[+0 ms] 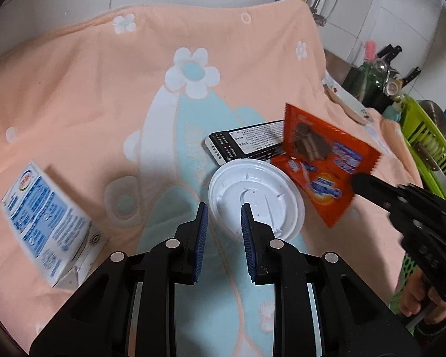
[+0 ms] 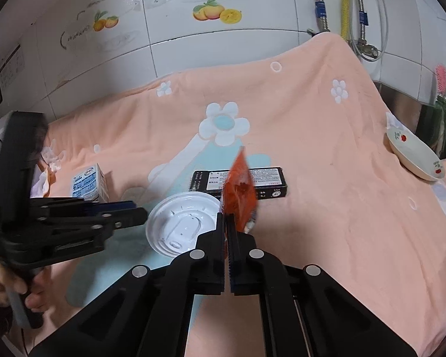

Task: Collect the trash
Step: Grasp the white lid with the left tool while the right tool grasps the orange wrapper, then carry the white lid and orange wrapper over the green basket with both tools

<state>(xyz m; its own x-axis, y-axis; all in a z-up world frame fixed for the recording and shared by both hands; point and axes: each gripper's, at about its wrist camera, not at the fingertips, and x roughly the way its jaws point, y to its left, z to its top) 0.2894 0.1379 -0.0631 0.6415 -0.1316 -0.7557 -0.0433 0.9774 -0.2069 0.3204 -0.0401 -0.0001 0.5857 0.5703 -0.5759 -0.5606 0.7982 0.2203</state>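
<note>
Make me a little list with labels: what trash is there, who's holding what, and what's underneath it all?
surface: peach flowered blanket
right gripper: shut on orange snack wrapper, lifted off the blanket
left gripper: open, holding nothing, over white plastic lid
trash still lying: white plastic lid, black box, milk carton
not trash: cherry-print dish at the blanket's right edge

Both wrist cameras are looking down, close over the peach blanket (image 1: 74,89) — both seeing the white lid (image 1: 255,190) (image 2: 181,223).
</note>
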